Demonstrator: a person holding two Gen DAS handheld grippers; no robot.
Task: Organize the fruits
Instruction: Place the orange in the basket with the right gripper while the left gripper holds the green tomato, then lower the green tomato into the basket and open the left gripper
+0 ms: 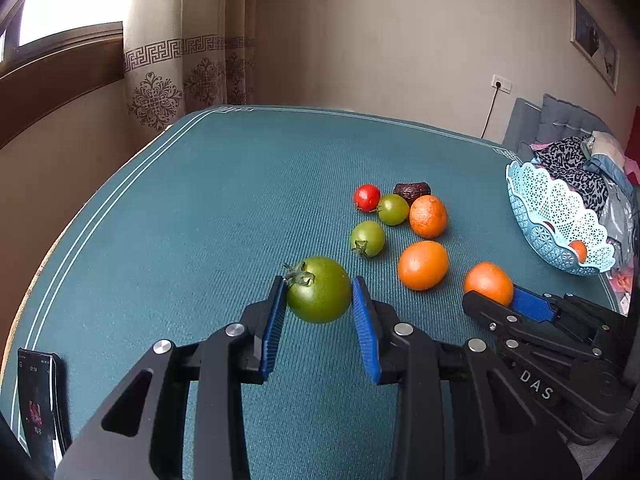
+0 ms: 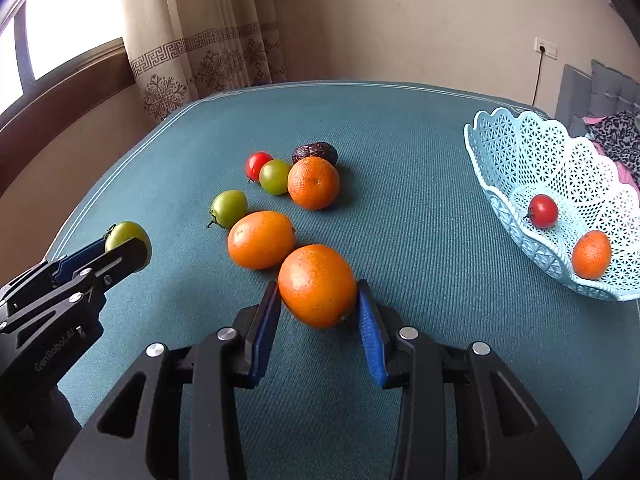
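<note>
The left tongs pinch a large green tomato between their blue pads, near the front of the teal desk. Just to their right, the right tongs pinch an orange the same way. Behind them the remaining fruit sits clustered mid-desk: another orange, a speckled orange, two small green tomatoes, a red tomato and a dark wrinkled fruit. The pale blue lattice basket stands at the desk's right edge, well apart from the cluster, holding a red tomato and a small orange. Bare cloth stretches left and back to the white-lined border. A phone lies at the near-left edge.
</note>
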